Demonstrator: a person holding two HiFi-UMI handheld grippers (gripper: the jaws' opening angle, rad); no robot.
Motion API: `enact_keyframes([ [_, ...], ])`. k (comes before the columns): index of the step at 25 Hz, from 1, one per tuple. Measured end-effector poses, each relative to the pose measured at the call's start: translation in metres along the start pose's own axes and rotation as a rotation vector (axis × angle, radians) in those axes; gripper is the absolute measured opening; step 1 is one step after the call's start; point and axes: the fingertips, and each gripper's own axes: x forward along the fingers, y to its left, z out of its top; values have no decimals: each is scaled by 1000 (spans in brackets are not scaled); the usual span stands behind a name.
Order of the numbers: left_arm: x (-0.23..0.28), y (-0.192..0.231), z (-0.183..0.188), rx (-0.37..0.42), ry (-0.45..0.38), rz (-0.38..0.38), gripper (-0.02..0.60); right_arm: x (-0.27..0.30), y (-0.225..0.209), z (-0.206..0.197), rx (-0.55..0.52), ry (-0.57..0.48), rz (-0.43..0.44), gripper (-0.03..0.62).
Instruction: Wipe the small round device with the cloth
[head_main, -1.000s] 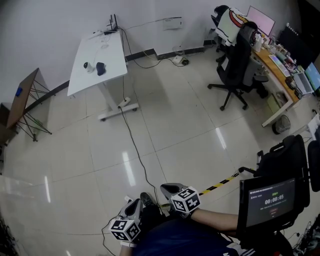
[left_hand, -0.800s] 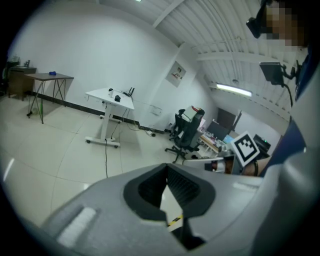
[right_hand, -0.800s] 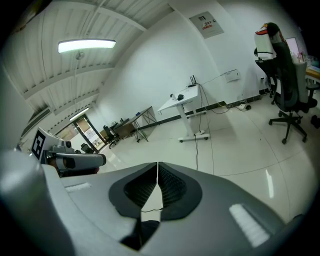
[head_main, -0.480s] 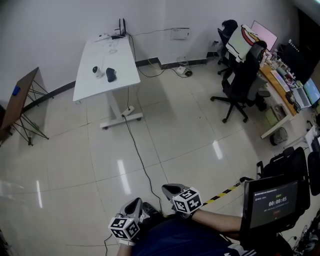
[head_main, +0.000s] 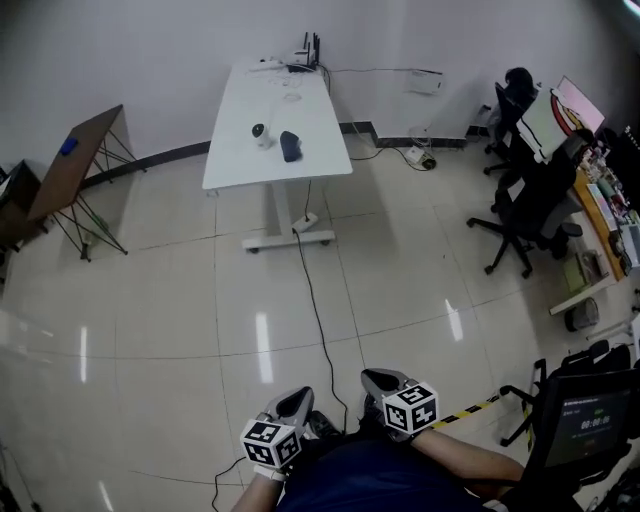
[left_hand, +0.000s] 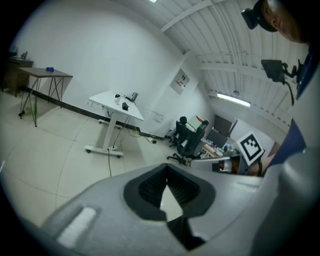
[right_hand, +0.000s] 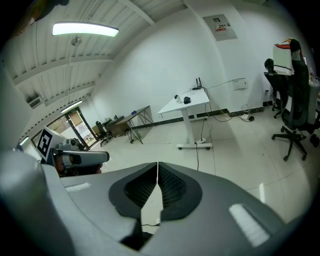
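Since the earlier head view, the white table (head_main: 240, 165) sits nearer and more central, so we judge the approach to be in hand. We note the small round device (head_main: 261, 133) on that table, just beside the dark cloth (head_main: 290, 146). The left gripper (head_main: 297, 400) and right gripper (head_main: 376, 378), well short of the table, are closed on nothing; next, one must open there for the cloth.

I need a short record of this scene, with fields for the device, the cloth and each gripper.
small round device: white, on the white table
cloth: dark, beside the device, on the same table
left gripper: shut, empty
right gripper: shut, empty
task progress: not started; both grippers far from the table, across the floor
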Motion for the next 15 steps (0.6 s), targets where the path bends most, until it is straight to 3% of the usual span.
enact_keyframes([
  [6, 26, 12, 21, -13, 15, 11, 3, 24, -16, 20, 22, 20, 24, 15],
  [15, 86, 42, 83, 3, 19, 120, 3, 83, -66, 94, 35, -5, 127, 15],
])
